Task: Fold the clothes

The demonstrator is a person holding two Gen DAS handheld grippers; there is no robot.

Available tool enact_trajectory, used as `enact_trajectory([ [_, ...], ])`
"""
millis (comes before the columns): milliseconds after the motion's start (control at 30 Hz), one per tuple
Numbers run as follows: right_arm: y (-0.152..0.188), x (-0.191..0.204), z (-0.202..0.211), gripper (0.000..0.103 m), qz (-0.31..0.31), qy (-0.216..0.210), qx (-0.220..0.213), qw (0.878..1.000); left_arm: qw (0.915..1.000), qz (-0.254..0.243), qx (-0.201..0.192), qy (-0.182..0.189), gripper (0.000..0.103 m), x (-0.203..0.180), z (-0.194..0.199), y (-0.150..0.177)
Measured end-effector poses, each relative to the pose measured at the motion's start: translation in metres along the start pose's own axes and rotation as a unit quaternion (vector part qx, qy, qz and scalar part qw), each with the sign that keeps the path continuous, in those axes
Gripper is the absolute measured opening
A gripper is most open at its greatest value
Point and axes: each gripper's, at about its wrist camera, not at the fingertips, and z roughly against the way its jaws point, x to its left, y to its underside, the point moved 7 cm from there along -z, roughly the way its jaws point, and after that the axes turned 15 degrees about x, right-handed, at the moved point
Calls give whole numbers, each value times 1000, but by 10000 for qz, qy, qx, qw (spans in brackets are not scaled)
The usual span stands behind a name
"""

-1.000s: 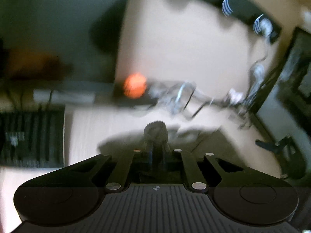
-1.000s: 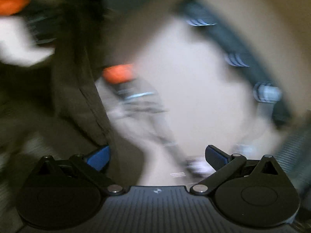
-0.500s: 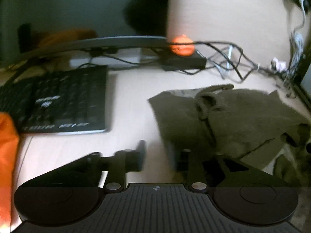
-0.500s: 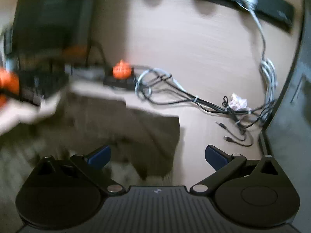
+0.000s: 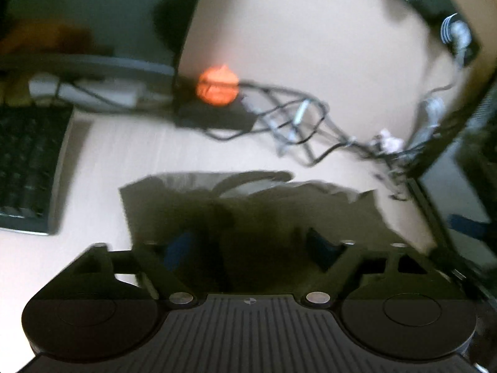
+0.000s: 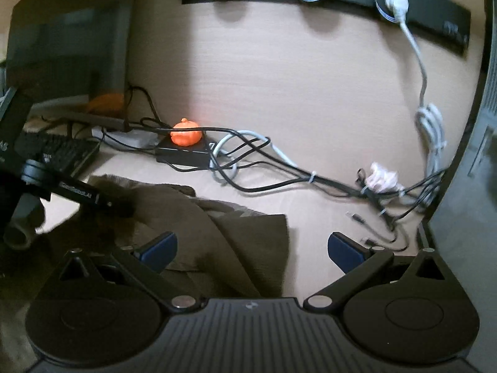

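- Left tongs [image 5: 251,248]: jaws apart, above the olive garment [image 5: 248,205].
- Garment: lying crumpled on the worktop [image 5: 124,149].
- Keyboard [image 5: 28,168]: at left.
- Orange ball [image 5: 218,85] and cables [image 5: 295,121]: behind the garment.

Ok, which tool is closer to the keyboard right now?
Left. The left tool hangs over the olive garment, keyboard just to its left; the right tool sits farther right, beyond the left one.

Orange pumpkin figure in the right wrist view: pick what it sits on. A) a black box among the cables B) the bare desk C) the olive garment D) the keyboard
A: the orange pumpkin figure rests on top of the black box, with cables running past it, apart from the keyboard and the olive garment.
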Motion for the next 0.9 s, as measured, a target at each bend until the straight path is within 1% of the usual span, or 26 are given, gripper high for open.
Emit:
enact_trajectory([
  [33,1,-5,3,103,26,87,-41,9999,10000,-56,31,-57,16,-3,-4,2],
  [100,2,-16,4,103,37,237,-104,9997,9983,-495,-259,-142,15,-15,14,8],
  [167,-4,-22,0,103,78,276,-142,9995,9936,-909,-577,-338,14,-26,48,17],
  [233,-15,-19,-10,103,225,323,-134,9991,9926,-942,-631,-441,14,-23,75,28],
  [267,-20,-14,-20,103,364,360,-71,9987,9936,-861,-574,-448,14,-17,81,33],
  [333,-28,-2,-46,103,708,421,134,9965,9958,-668,-432,-448,14,-4,92,43],
  [400,-29,10,-74,103,1087,538,334,9921,9957,-645,-373,-544,14,4,92,46],
  [433,-28,14,-84,103,1294,703,374,9884,9953,-653,-378,-605,14,5,89,43],
  [533,-24,16,-97,103,1837,1567,178,9702,9910,-908,-707,-685,14,-7,99,20],
  [567,-22,13,-98,103,1911,1843,117,9641,9878,-1063,-917,-671,14,-15,109,10],
  [600,-20,9,-100,103,1918,2011,119,9605,9847,-1178,-1054,-733,14,-21,117,3],
  [633,-18,5,-102,103,1887,2084,153,9595,9815,-1281,-1172,-812,13,-25,123,-3],
  [733,-12,-6,-104,103,1723,2254,228,9586,9777,-1197,-1091,-1335,13,-7,108,-7],
  [833,-13,-15,-89,103,1491,2354,133,9603,9853,-818,-652,-1352,14,20,82,13],
  [900,-16,-19,-74,103,1258,2073,44,9702,9888,-553,-344,-1340,15,38,64,27],
])
